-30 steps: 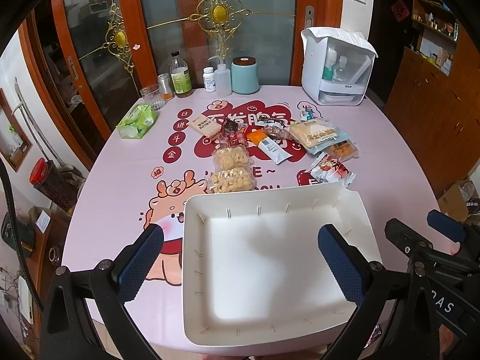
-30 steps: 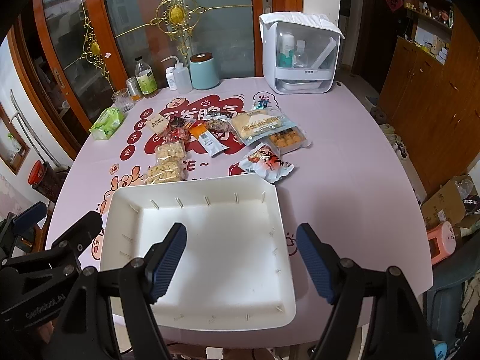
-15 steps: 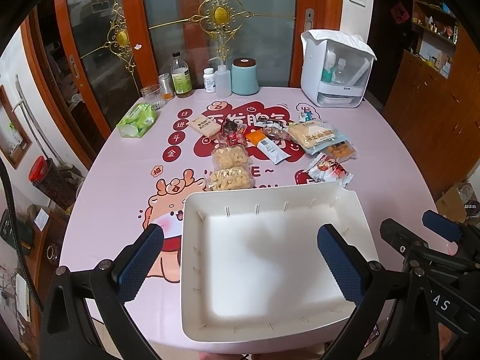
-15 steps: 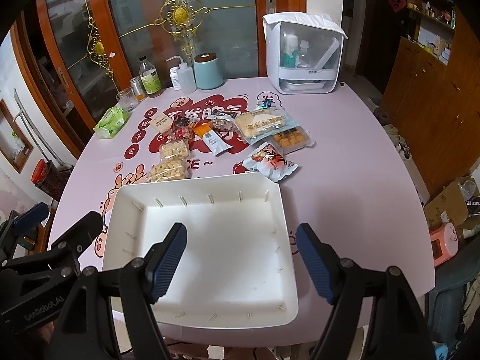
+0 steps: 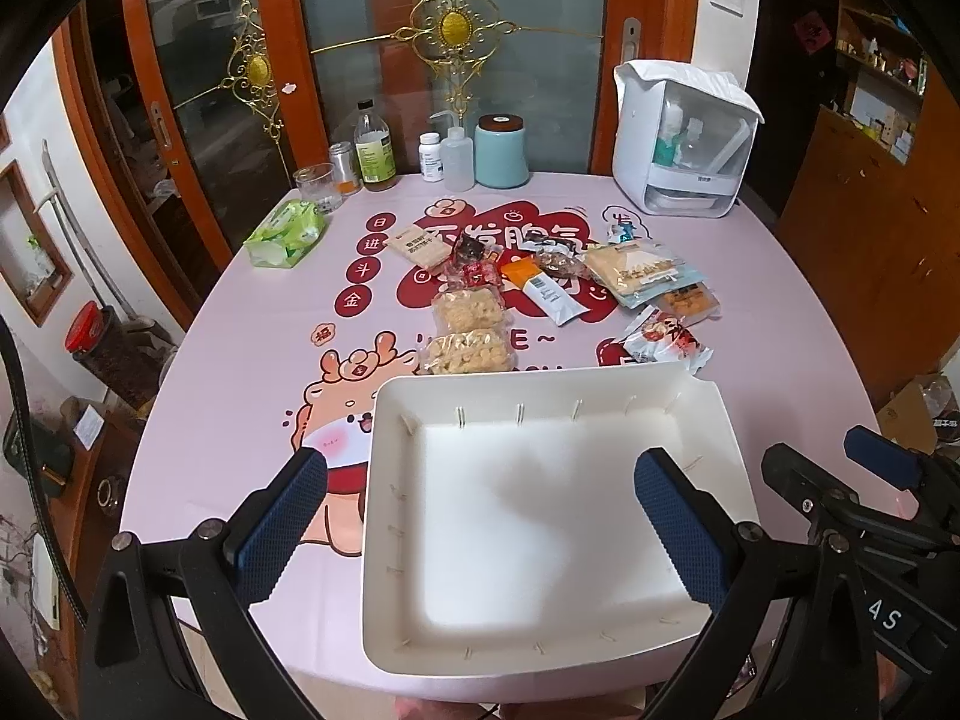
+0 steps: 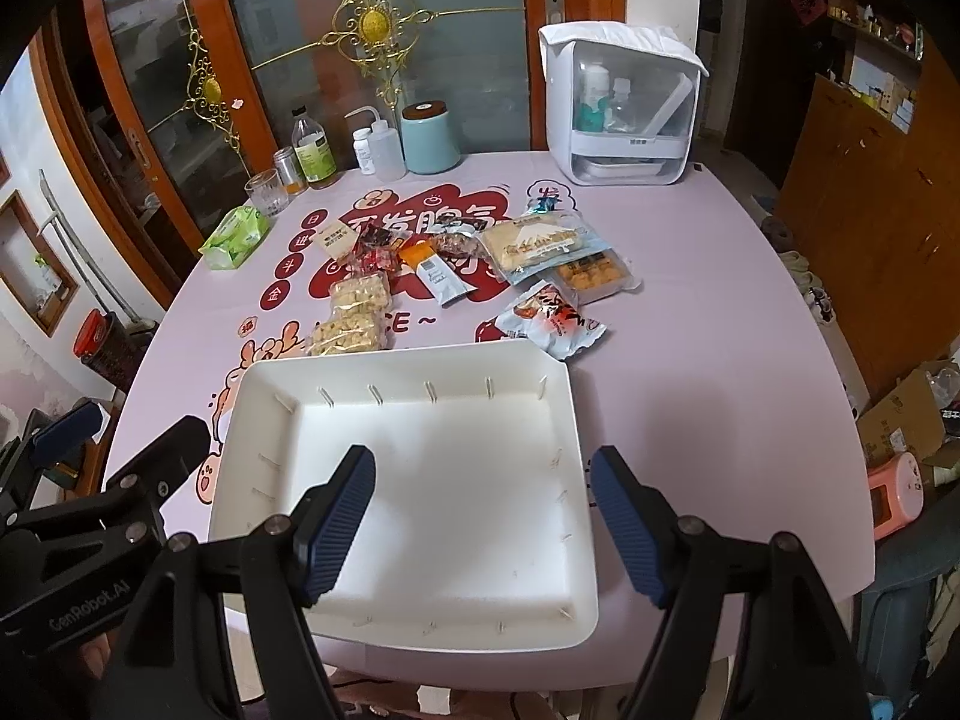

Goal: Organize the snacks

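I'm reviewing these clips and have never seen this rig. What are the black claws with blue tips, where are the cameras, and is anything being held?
A person holds two hand-operated grippers, each carrying a wide-angle camera looking along its fingers. One picture looks past the left gripper, the other past the right gripper. Both are open and hold nothing, hovering above an empty white rectangular plastic tray on the pink printed tablecloth. Beyond the tray lie wrapped snack packets, not yet sorted.

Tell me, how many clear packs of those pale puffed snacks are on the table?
2. One clear pack lies just beyond the white tray's far rim; the other lies right behind it, nearer the red-wrapped candies. More may hide under other packets.
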### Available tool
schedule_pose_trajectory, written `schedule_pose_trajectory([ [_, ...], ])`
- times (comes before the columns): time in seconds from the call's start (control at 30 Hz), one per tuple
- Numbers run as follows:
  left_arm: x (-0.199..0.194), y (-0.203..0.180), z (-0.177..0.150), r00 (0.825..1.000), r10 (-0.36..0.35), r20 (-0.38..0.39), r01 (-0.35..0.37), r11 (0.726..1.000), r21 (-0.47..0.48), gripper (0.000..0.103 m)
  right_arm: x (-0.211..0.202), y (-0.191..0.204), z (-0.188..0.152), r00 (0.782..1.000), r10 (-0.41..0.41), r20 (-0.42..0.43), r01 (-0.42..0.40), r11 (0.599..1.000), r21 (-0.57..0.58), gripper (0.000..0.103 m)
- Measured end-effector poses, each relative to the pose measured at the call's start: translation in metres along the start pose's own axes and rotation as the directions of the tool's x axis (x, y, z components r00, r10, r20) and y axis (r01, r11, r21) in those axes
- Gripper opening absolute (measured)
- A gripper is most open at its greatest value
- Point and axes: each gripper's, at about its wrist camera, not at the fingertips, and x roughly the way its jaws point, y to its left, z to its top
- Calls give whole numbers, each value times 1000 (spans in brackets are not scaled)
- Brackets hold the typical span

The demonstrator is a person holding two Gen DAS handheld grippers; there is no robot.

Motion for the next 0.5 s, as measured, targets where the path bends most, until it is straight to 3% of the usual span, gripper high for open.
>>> schedule_pose_trajectory([
  [0.5,1,-10,-7,1000,-5,-22,4,1000,-25,102,-1,-12,-5,1000,15,-14,-15,1000,-18,76],
])
